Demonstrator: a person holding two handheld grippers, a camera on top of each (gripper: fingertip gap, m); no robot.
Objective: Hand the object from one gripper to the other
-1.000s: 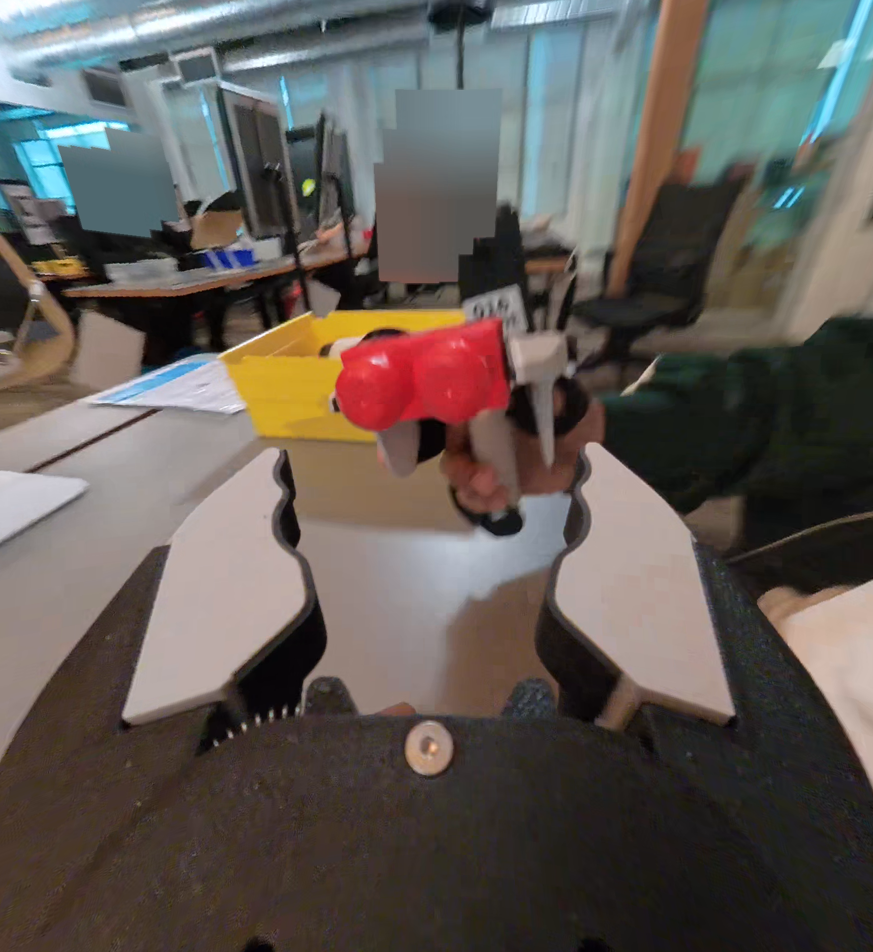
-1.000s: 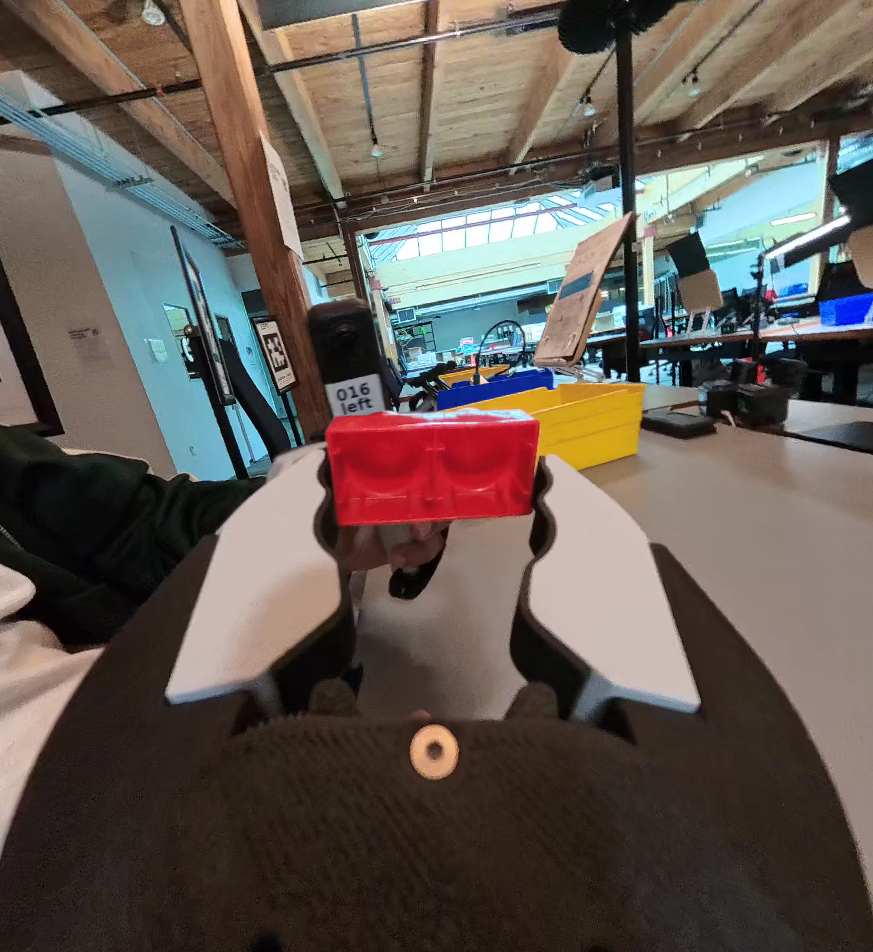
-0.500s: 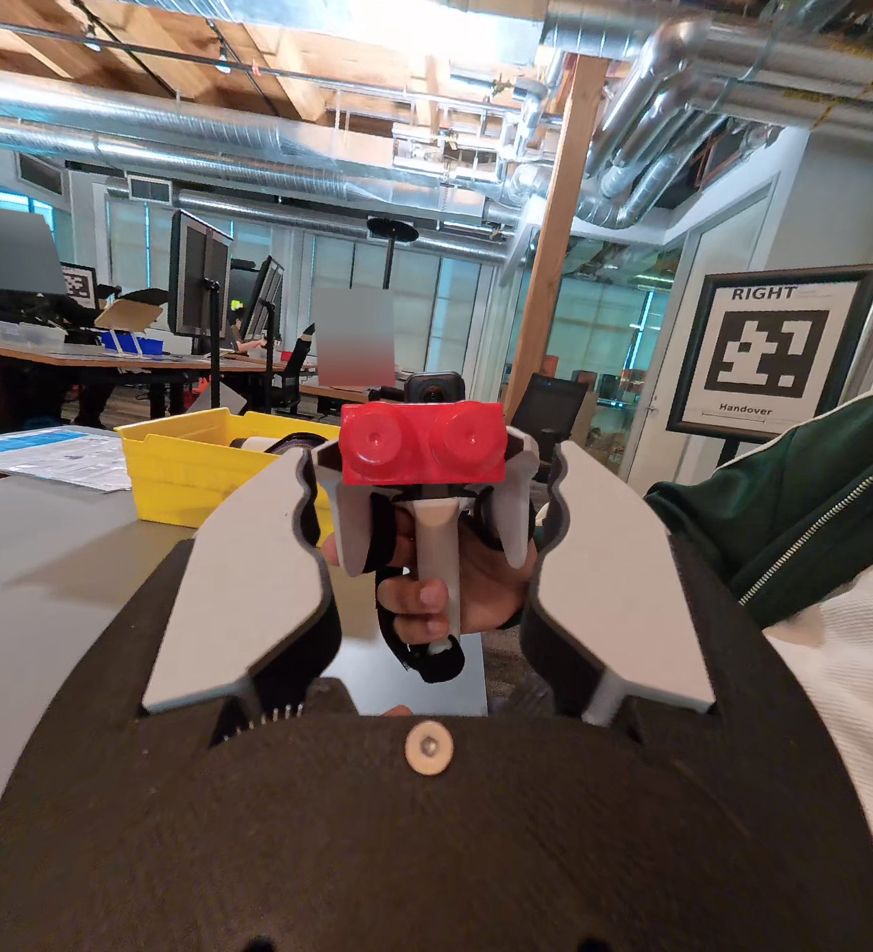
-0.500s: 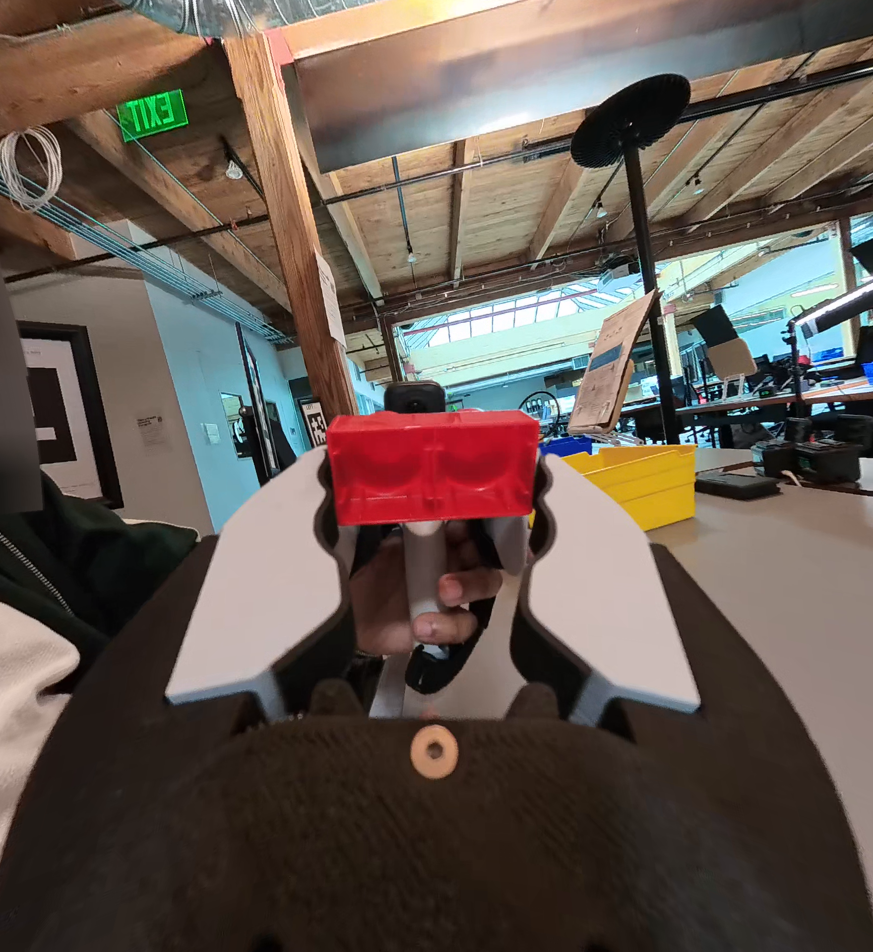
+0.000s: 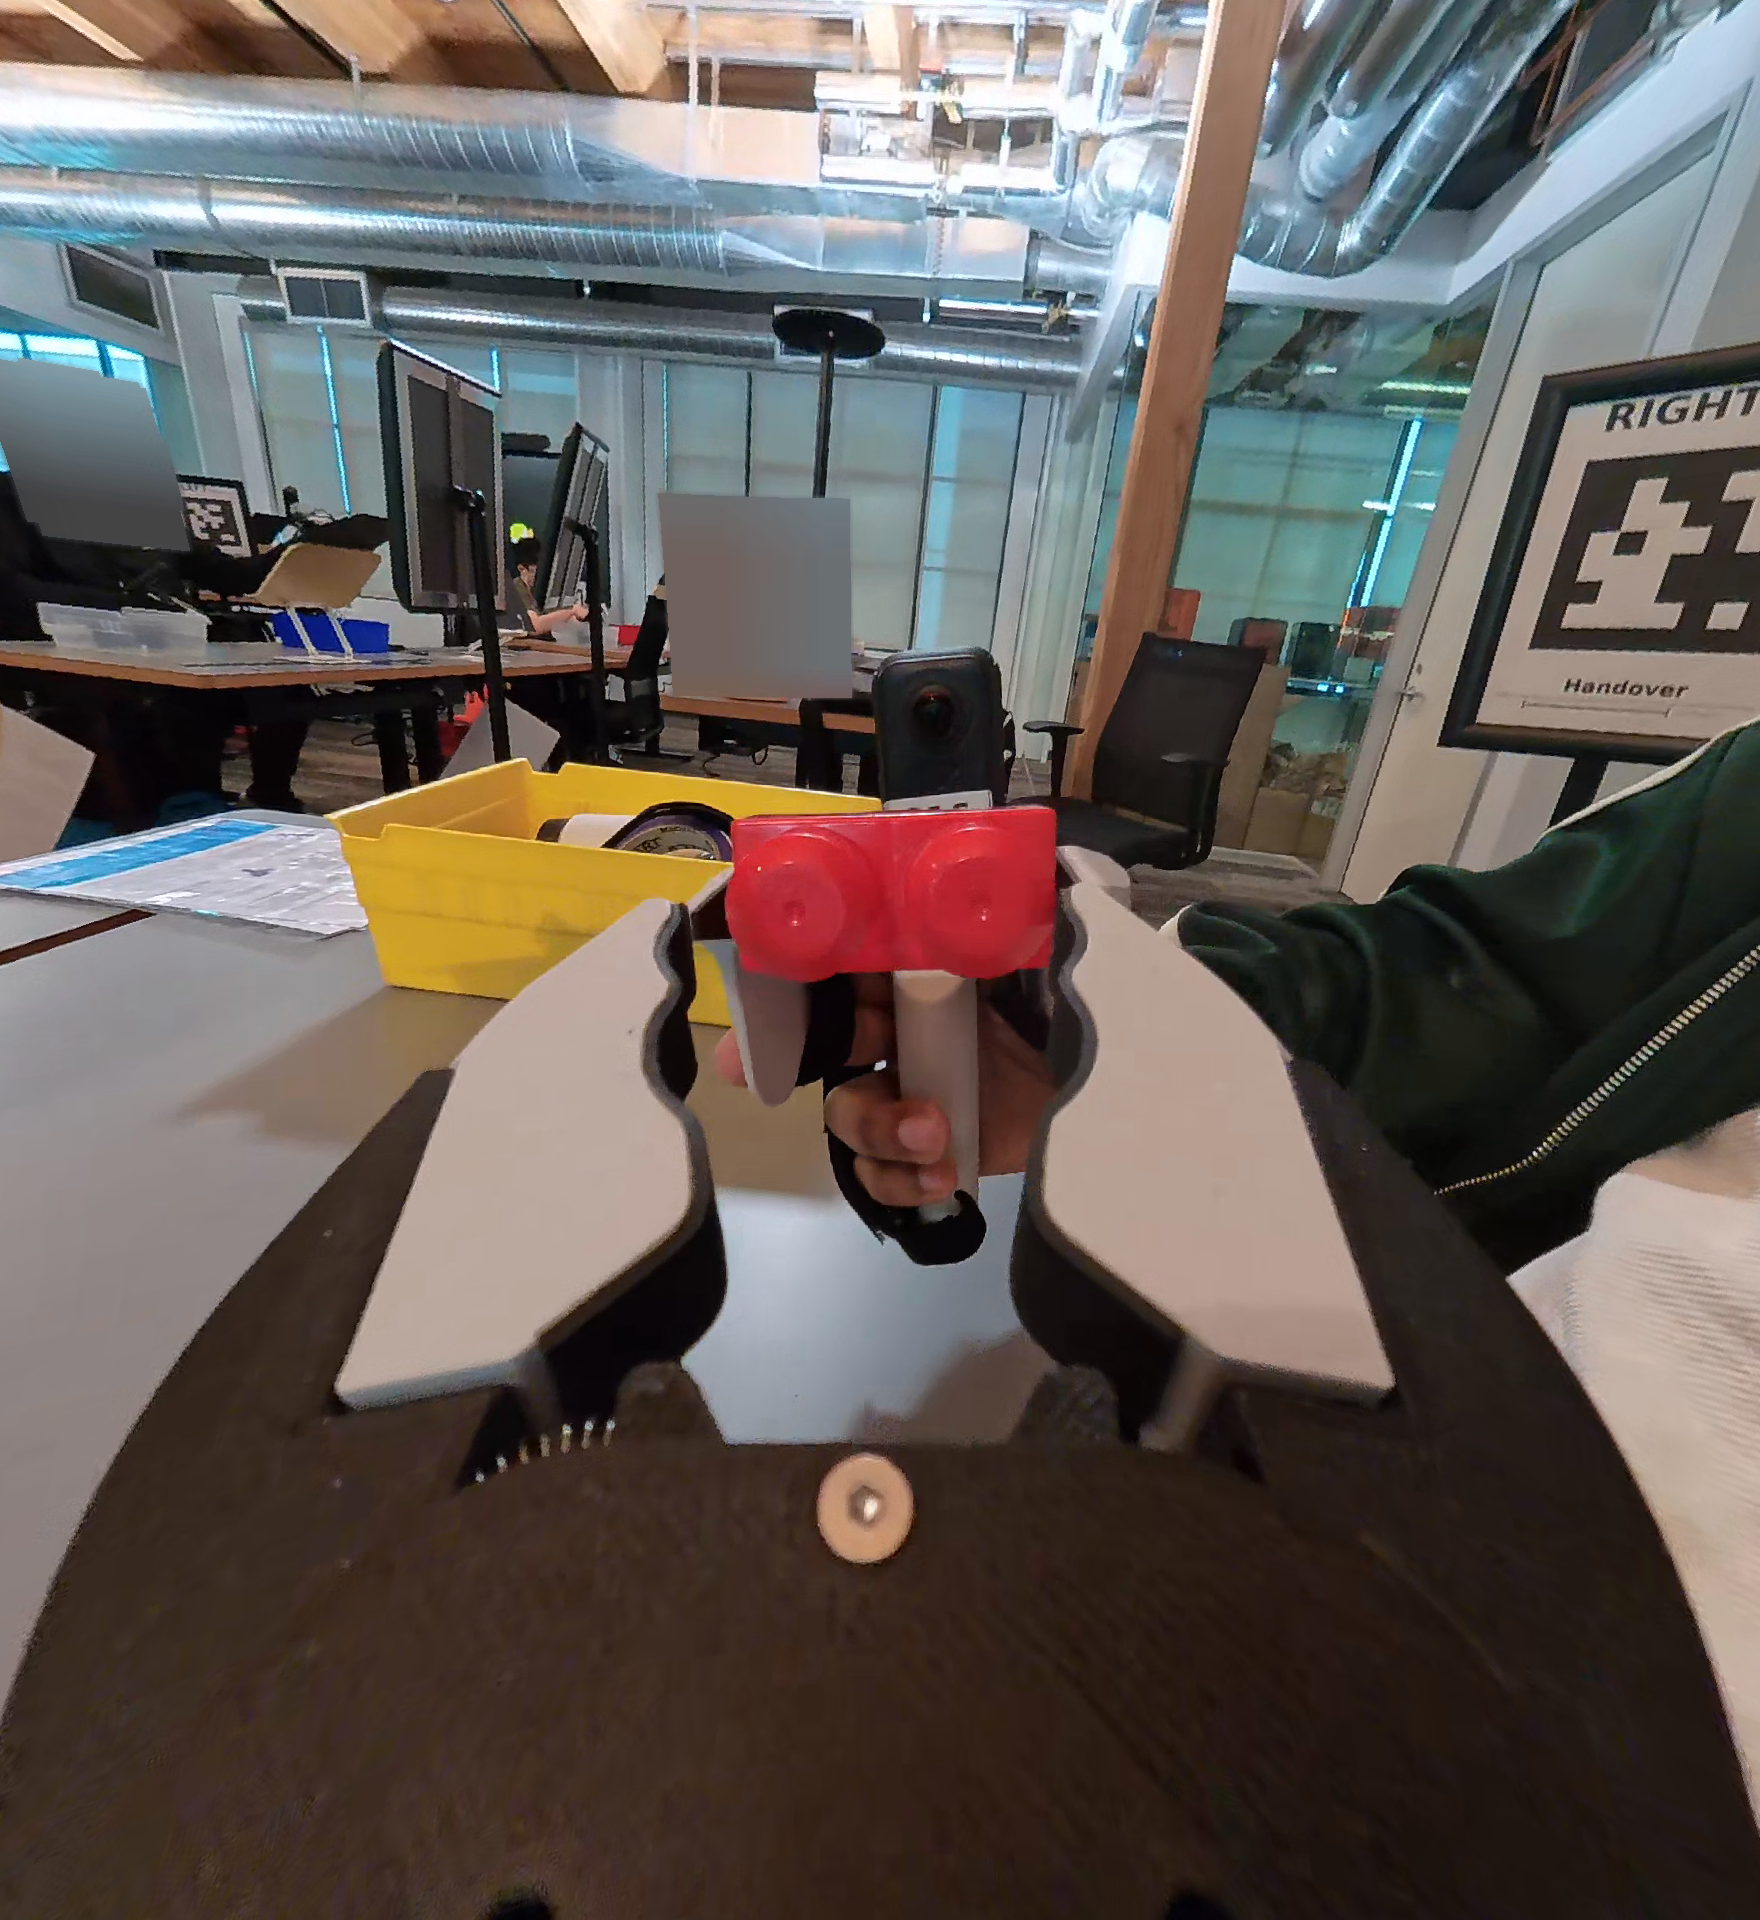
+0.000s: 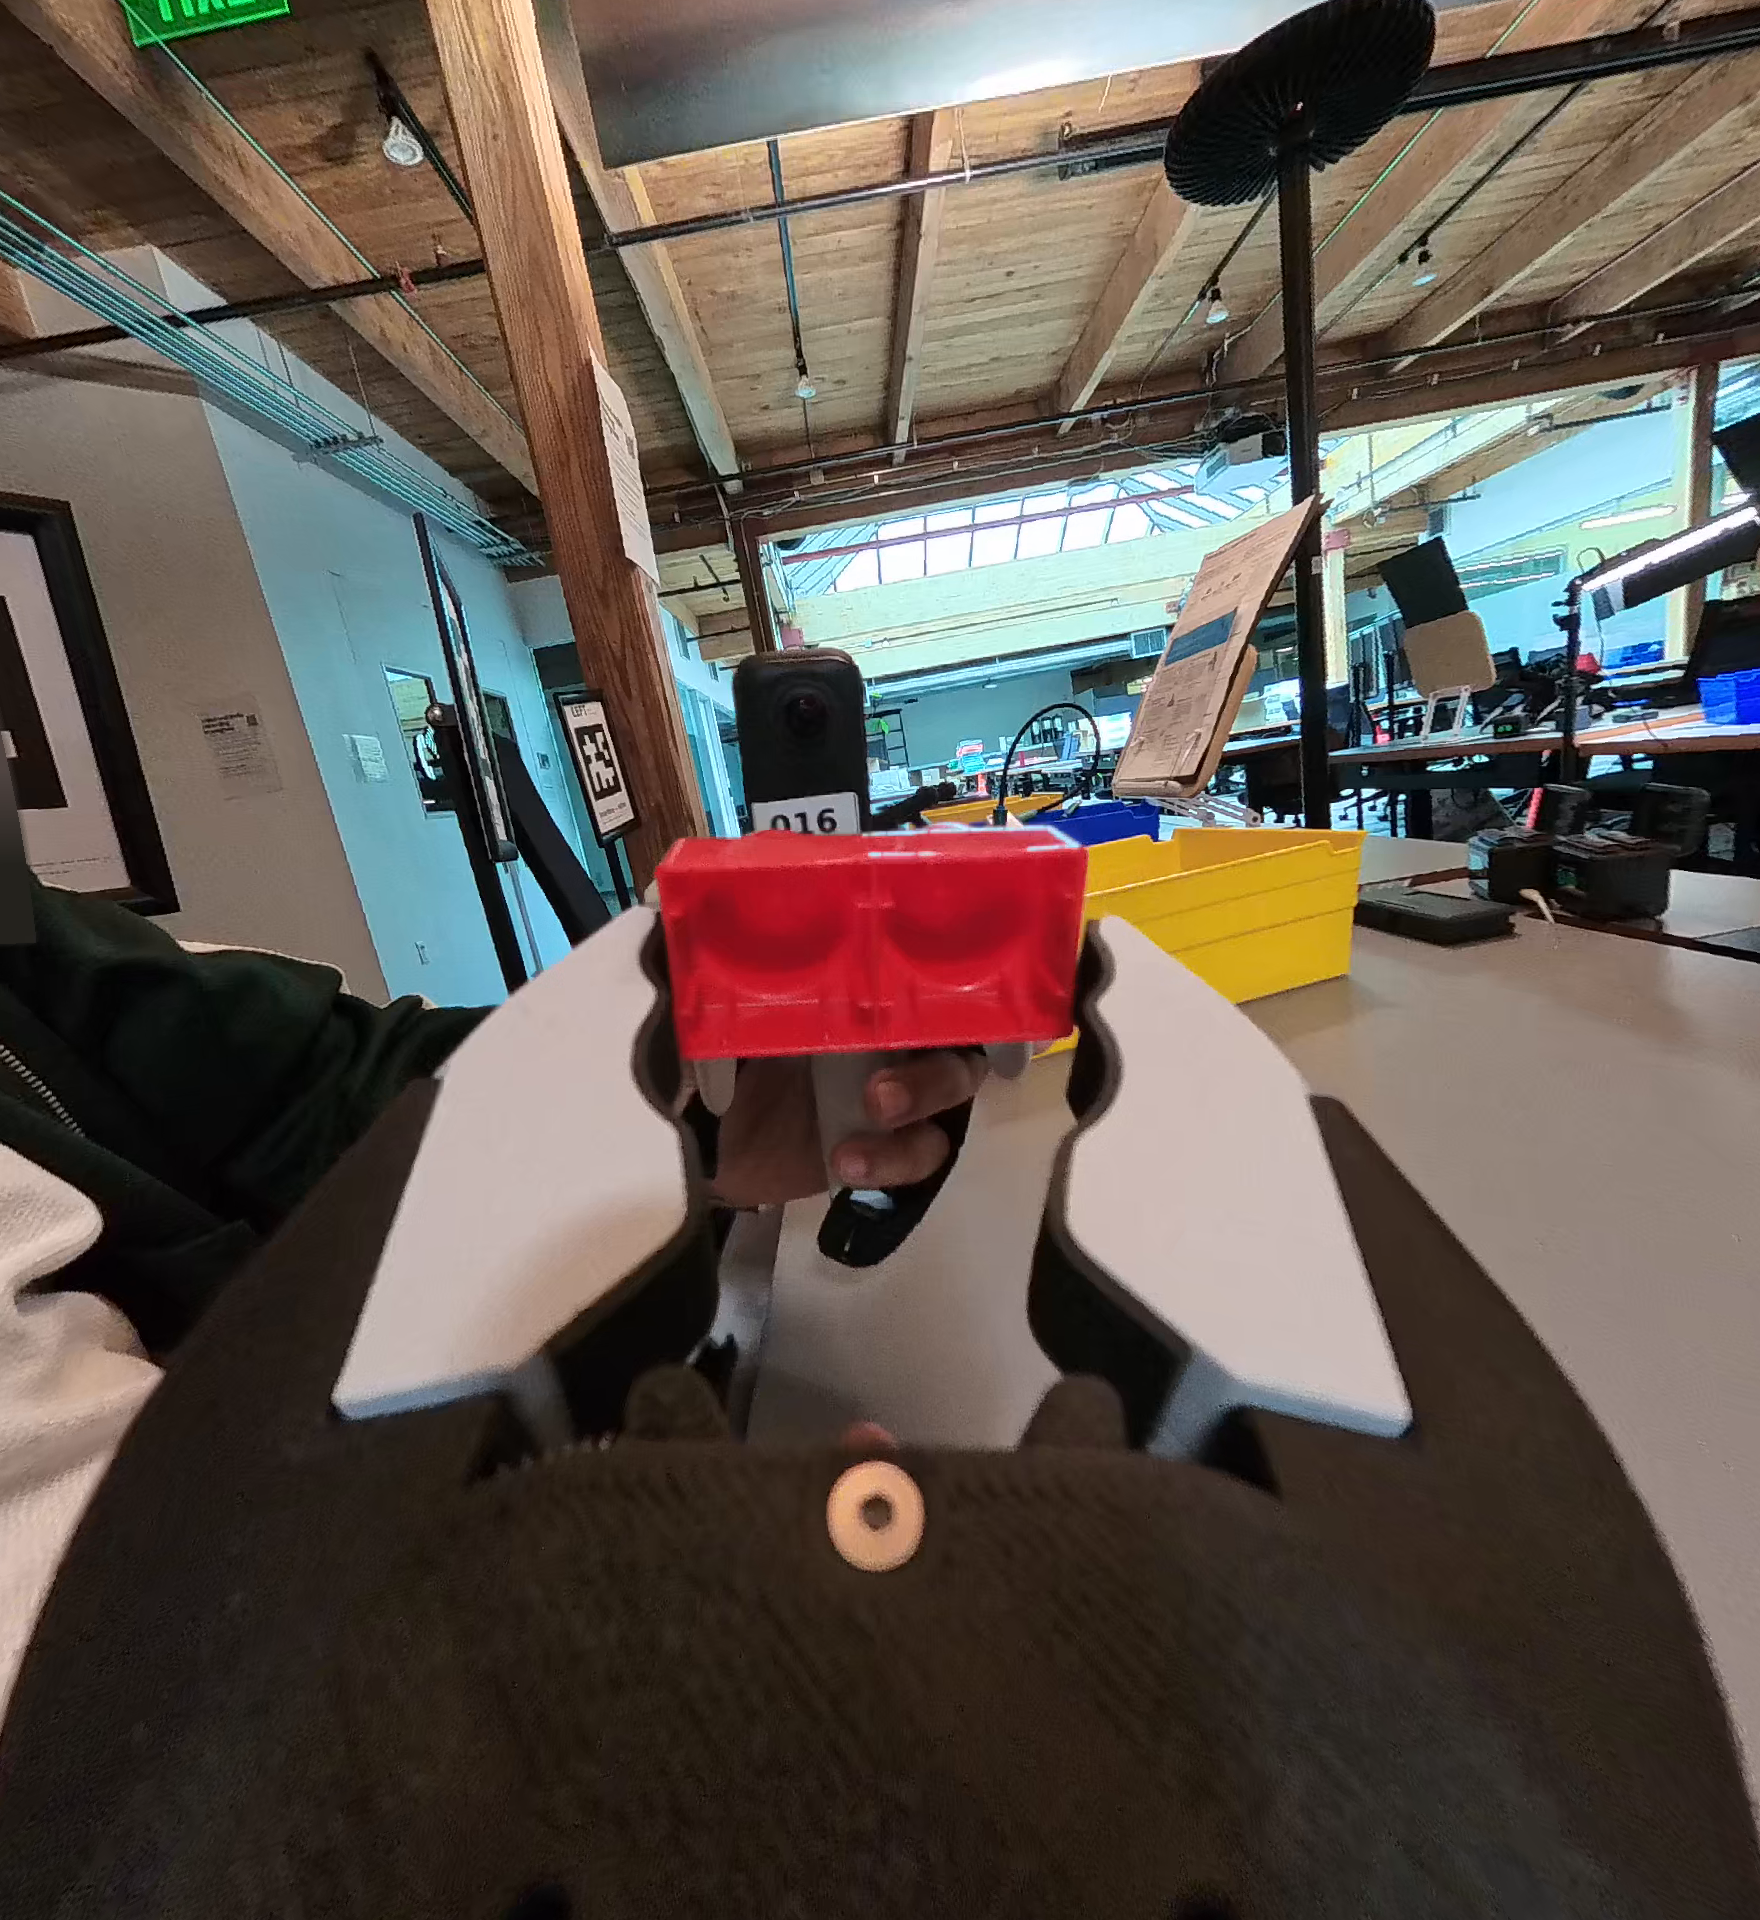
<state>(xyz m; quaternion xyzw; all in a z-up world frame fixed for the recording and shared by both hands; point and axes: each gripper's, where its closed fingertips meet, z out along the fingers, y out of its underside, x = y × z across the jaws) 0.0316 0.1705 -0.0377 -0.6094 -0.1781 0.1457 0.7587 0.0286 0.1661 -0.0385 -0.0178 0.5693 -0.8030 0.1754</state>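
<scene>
A red two-stud brick (image 6: 871, 945) is clamped between the fingertips of my right gripper (image 6: 871, 940), held in the air above the table. In the left wrist view the brick (image 5: 891, 894) faces me studs first, level with the tips of my left gripper (image 5: 871, 920). The left jaws are open and flank the brick on both sides, with a small gap on the left side. The right gripper's grey fingers (image 5: 767, 1023) and the hand on its handle (image 5: 907, 1132) show behind the brick. The left gripper's camera (image 6: 801, 727) shows above the brick in the right wrist view.
A yellow bin (image 5: 460, 894) holding a tape roll stands on the grey table (image 5: 128, 1091) behind the grippers; it also shows in the right wrist view (image 6: 1240, 914). A printed sheet (image 5: 180, 873) lies far left. Black devices (image 6: 1582, 873) sit far right. A green sleeve (image 5: 1478, 987) is at the right. The grippers are tip to tip, or close to it.
Both grippers have risen and turned to face each other. The left gripper has closed in on the brick, so the brick now sits between its open fingertips. The right gripper's hold is unchanged.
</scene>
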